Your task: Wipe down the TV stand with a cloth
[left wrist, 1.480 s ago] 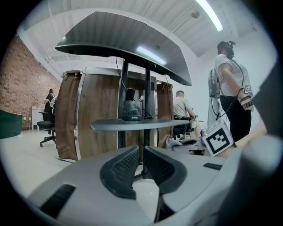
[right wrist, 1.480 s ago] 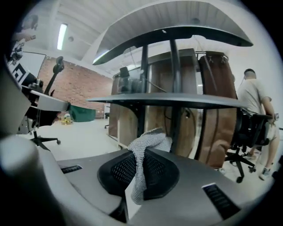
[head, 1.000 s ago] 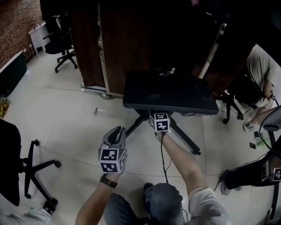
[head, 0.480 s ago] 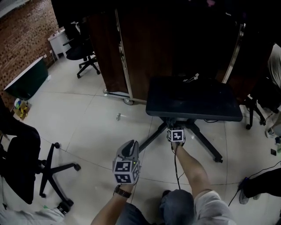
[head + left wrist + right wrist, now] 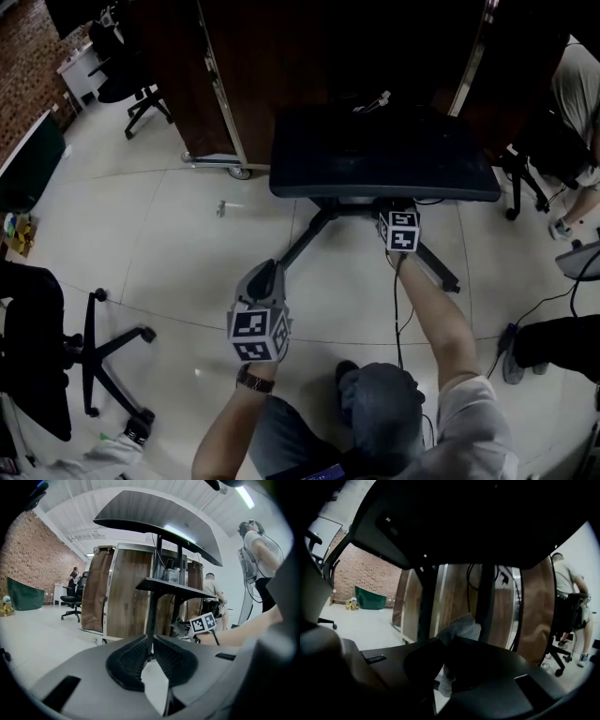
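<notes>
The TV stand is black, with splayed legs and a dark flat screen on top, seen from above. From the left gripper view its pole and small shelf rise straight ahead. My left gripper hangs over the floor short of the stand's left leg. Its jaws are closing to a narrow gap with nothing between them. My right gripper reaches under the screen's front edge. It is shut on a pale cloth, close to the stand's uprights.
A wood-panelled partition on castors stands behind the stand. Office chairs are at the left and far left. People sit at the right. A cable trails over the tiled floor.
My right gripper has moved right and further in under the screen with the cloth. The left gripper has sunk a little. The head view has swung.
</notes>
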`<state>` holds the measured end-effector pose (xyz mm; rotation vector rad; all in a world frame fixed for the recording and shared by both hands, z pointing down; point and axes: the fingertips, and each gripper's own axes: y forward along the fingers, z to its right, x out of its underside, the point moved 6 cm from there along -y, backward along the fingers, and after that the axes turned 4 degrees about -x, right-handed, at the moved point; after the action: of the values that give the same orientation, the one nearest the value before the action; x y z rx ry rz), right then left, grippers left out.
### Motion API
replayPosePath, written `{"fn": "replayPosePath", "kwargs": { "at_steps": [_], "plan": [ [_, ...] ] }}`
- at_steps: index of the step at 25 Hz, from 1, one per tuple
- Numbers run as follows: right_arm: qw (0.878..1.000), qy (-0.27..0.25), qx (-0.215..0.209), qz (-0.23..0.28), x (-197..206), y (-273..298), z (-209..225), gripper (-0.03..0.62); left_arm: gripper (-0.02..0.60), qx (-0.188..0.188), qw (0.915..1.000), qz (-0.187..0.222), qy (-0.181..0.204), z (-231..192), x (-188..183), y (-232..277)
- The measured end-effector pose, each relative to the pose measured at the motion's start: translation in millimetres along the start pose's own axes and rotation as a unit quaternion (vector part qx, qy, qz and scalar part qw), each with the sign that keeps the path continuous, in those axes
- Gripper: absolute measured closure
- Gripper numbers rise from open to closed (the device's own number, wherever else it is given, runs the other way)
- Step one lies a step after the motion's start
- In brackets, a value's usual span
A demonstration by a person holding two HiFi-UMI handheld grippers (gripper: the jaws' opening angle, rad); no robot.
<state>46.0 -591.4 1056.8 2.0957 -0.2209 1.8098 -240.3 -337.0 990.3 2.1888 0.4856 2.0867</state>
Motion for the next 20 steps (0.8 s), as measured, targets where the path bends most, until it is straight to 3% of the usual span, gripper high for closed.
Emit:
{"fn": "replayPosePath", "kwargs": {
  "at_steps": [2,4,9,12,14,18,20],
  "plan": [
    [1.0,-0.006,0.02,0.017,-14.9,-2.6,26.4,0.568,0.514,0.018,0.9998,-0.003,0.006,16.2,3.6,10.0],
    [1.0,0.0,0.025,-0.008,-1.4,5.0,43.8,0.568,0.514,0.033,0.9994,-0.007,0.009,30.9,8.2,19.8],
    [0.99,0.047,0.023,-0.132,112.9,12.4,42.5,0.568,0.514,0.054,0.998,-0.031,0.01,53.2,26.3,34.8],
    [0.971,0.039,0.032,-0.233,170.5,5.4,51.9,0.568,0.515,0.059,0.9972,-0.042,0.017,55.2,36.2,37.7],
    [0.961,0.035,0.028,-0.272,194.2,2.7,55.4,0.568,0.515,0.048,0.9975,-0.051,0.013,47.5,45.9,37.4],
    [0.974,-0.017,-0.115,-0.195,170.3,36.1,-8.3,0.568,0.515,0.029,0.9982,-0.052,-0.002,28.6,57.7,39.2],
    [0.974,-0.033,-0.159,-0.156,146.6,58.1,-42.4,0.568,0.515,0.031,0.9983,-0.049,-0.002,25.2,61.3,40.1]
  ]
}}
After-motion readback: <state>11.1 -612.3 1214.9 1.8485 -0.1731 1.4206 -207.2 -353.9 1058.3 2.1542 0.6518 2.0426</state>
